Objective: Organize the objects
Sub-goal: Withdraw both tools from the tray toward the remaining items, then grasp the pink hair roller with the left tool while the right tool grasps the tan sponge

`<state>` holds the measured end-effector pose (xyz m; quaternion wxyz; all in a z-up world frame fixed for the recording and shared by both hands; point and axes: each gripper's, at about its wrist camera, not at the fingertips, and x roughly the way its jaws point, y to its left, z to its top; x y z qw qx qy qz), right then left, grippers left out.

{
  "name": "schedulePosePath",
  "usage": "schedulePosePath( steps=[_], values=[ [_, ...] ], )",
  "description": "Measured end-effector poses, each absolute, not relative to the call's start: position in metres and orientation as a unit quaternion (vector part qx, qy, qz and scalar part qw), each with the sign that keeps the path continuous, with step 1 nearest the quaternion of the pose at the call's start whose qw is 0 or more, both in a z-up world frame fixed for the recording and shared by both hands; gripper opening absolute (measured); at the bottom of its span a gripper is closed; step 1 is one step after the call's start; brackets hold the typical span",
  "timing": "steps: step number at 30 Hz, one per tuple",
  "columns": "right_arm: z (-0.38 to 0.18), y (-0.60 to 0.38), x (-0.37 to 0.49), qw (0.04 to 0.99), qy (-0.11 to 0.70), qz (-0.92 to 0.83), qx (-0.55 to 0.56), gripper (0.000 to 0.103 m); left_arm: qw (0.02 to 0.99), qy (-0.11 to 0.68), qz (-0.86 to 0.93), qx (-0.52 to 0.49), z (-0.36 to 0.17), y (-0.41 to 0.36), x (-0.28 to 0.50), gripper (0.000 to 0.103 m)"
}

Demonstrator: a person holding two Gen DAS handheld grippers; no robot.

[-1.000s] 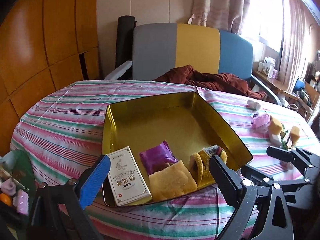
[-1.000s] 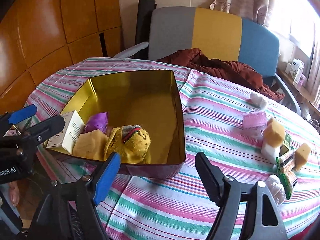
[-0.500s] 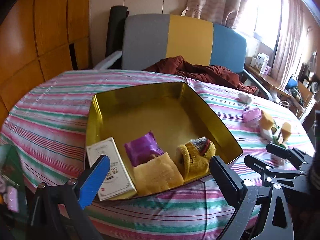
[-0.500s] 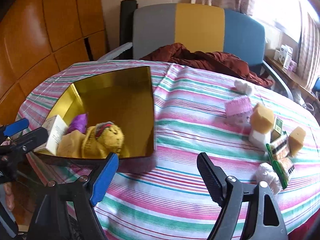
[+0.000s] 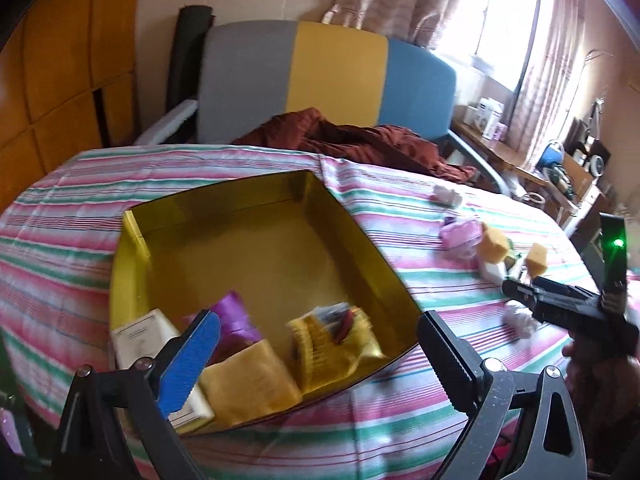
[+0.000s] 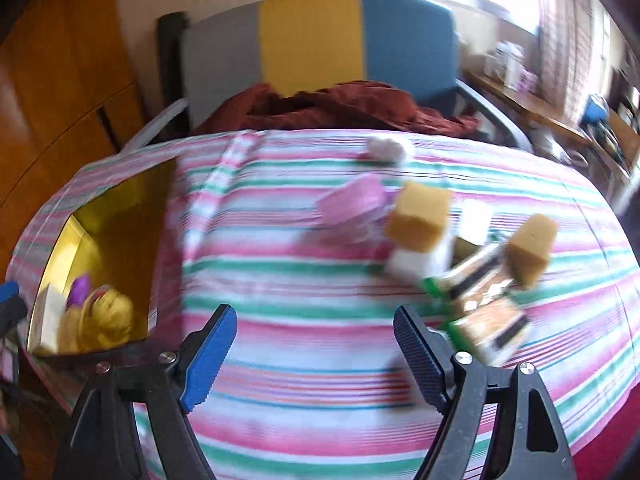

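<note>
Midway | gold tin (image 5: 256, 216) holds a white box (image 5: 144, 336), purple packet (image 5: 236, 320), yellow pouch (image 5: 248, 388), plush (image 5: 336, 344) | sponges (image 6: 420, 216), pink case (image 6: 356, 204), green packets (image 6: 480, 304) await on cloth | left gripper (image 5: 316, 344), right gripper (image 6: 316, 340) gape wide, empty

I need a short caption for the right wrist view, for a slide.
Open right hand-held gripper above the striped tablecloth, facing sponge blocks and green packets; gold tin at left.
</note>
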<state>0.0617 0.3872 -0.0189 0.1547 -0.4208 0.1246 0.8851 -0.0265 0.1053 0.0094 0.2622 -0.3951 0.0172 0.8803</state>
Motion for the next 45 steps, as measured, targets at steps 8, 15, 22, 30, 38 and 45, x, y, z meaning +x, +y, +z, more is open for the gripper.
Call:
schedulePosePath(
  steps=[8,15,22,30,38,45],
  values=[
    [-0.014,0.455,0.034,0.221,0.121,0.868,-0.428,0.082,0.313,0.017,0.861,-0.400,0.021,0.151,-0.041,0.100],
    [-0.031,0.491,-0.005,0.228,0.121,0.861,-0.437,0.082,0.342,0.005,0.834,-0.434,0.022,0.191,-0.065,0.102],
    [-0.050,0.507,-0.024,0.197,0.163,0.858,-0.445,0.082,0.349,0.002,0.818,-0.457,0.013,0.231,-0.085,0.102],
    [-0.061,0.508,-0.028,0.160,0.171,0.849,-0.474,0.057,0.356,-0.006,0.801,-0.481,0.001,0.277,-0.106,0.103],
    [-0.042,0.532,-0.008,0.184,0.198,0.856,-0.441,0.055,0.353,-0.022,0.772,-0.528,-0.025,0.326,-0.130,0.102],
    [-0.031,0.534,-0.005,0.189,0.194,0.864,-0.424,0.055,0.338,-0.037,0.758,-0.557,-0.048,0.360,-0.145,0.103]
  ],
)
